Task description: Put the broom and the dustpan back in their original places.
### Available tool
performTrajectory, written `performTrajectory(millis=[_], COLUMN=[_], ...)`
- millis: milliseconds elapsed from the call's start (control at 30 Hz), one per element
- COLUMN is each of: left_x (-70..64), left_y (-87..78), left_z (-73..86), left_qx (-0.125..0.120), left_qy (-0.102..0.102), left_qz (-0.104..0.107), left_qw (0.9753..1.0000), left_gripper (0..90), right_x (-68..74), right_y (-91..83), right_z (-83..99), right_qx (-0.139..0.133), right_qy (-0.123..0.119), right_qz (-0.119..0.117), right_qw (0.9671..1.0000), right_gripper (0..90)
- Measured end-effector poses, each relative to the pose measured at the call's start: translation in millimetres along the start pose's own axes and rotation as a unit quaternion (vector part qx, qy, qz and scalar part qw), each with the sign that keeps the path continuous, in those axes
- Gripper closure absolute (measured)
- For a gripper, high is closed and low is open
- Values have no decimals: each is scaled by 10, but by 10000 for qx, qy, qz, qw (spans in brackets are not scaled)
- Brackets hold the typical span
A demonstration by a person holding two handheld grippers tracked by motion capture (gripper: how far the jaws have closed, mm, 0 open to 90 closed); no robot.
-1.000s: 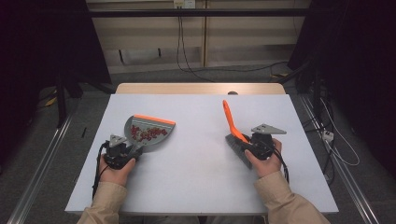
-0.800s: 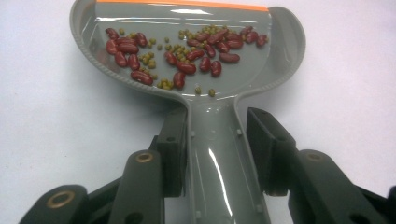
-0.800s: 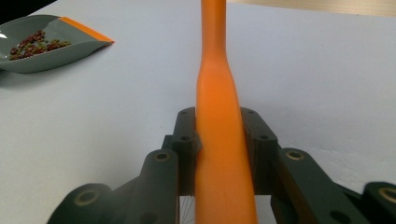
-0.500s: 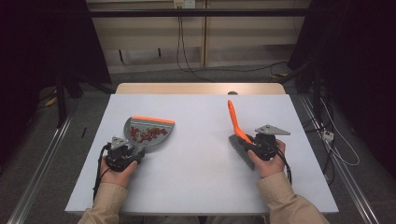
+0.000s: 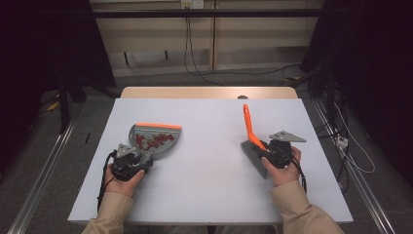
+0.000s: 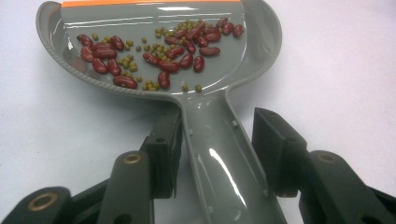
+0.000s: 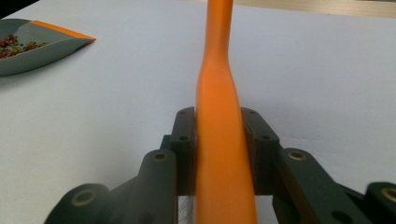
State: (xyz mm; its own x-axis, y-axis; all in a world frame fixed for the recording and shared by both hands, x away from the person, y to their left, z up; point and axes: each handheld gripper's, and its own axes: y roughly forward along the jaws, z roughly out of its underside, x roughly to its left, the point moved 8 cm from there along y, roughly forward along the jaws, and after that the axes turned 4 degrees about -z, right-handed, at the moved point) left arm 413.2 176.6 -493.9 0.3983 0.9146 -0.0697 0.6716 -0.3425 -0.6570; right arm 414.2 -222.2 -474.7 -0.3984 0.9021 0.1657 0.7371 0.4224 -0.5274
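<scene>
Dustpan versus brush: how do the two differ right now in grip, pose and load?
The dustpan lies flat on the table, holding red beans and small green ones; the brush carries nothing. The left gripper stands open around the dustpan's grey handle, with a gap at one jaw; the right gripper is shut on the brush's orange handle. Both are grey and orange.

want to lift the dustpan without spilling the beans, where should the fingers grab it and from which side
Grip the dustpan by its handle, coming from the person's side, opposite the orange lip. The handle is narrow and points back between the left gripper fingers, which stand either side of it with gaps. The beans lie in the wide pan, so keep it level.
</scene>
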Motion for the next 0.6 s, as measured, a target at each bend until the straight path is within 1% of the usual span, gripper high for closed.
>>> performTrajectory(millis=[133,233,267,300,333,400,433,467,533,567,600], left_x=[-6,-5,-11,-9,-5,-6,-6,-7,-7,-11,-15], left_y=[-6,-11,-23,-32,-42,-62,-74,-85,-102,-109,-113], left_z=[4,0,-5,-11,-19,-50,-67,-79,-124,-135,-144], left_qx=[15,-10,-18,-37,-55,-146,-205,-209,-372,-390,-406], left_qy=[21,42,50,68,76,65,90,114,172,225,228], left_qz=[24,62,105,109,85,114,110,118,148,179,210], left_qw=[10000,10000,9999,9999,9999,9998,9997,9996,9990,9988,9987], left_gripper=[528,519,511,487,440,338,288,254,192,180,170], right_x=[-31,-61,-72,-92,-111,-165,-186,-197,-220,-229,-238], right_y=[-9,-18,-26,-44,-65,-106,-125,-140,-168,-172,-175], right_z=[15,27,28,19,3,-28,-41,-47,-52,-46,-37], right_qx=[37,49,46,-5,-79,-172,-217,-256,-321,-313,-287], right_qy=[-4,-71,-93,-151,-207,-270,-241,-206,-207,-206,-202], right_qz=[77,136,182,263,326,479,459,415,354,346,339], right_qw=[10000,9999,9998,9995,9992,9983,9984,9986,9986,9987,9988], right_gripper=[678,666,655,628,582,454,429,413,389,377,370])
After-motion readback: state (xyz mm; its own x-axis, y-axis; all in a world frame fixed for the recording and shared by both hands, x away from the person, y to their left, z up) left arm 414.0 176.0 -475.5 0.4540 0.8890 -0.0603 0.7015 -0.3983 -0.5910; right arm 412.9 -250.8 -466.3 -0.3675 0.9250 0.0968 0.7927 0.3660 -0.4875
